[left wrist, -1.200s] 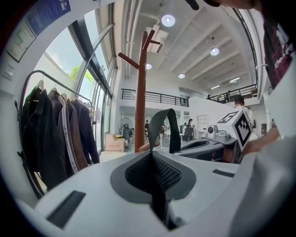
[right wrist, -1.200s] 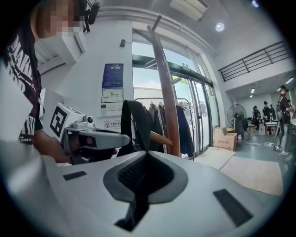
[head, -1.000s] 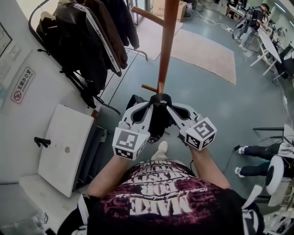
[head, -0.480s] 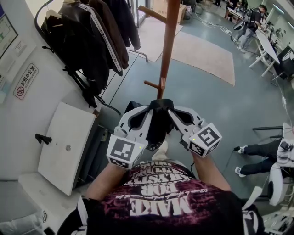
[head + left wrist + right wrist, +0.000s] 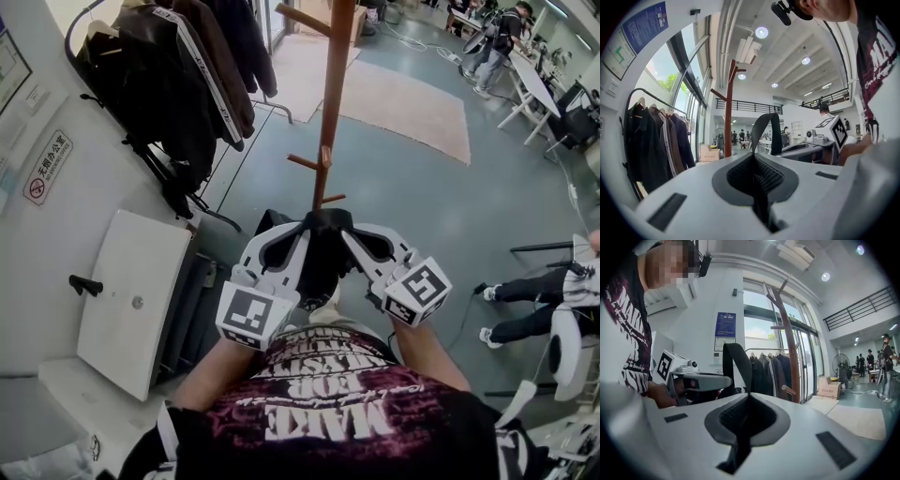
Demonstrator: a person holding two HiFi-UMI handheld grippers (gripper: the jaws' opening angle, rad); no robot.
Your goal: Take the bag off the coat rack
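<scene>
Grey polished floor across most of the head view, with a pale rug (image 5: pixel 412 108) at upper right and a white wall down the left edge. At upper left, a clothes rail hung with dark jackets (image 5: pixel 178 89). Rising from frame centre to the top edge, a brown wooden coat rack (image 5: pixel 330 112), short pegs jutting from its pole. Just below the lowest pegs, at centre, a black bag (image 5: pixel 323 267), hanging between both tools and clear of the pegs. Left gripper (image 5: pixel 306 225) at centre left, jaws pressed together on the bag's black strap (image 5: pixel 764 131), seen in the left gripper view as a loop standing up beyond the pads. Right gripper (image 5: pixel 345 228) at centre right, likewise clamped on the same strap, its loop left of centre in the right gripper view. Both tools angled inward, tips nearly meeting over the bag. Rack pole apart from the strap in both gripper views. At lower left, a white panel (image 5: pixel 131 300) against the wall. Along the right edge, a seated person's legs (image 5: pixel 525 291).
</scene>
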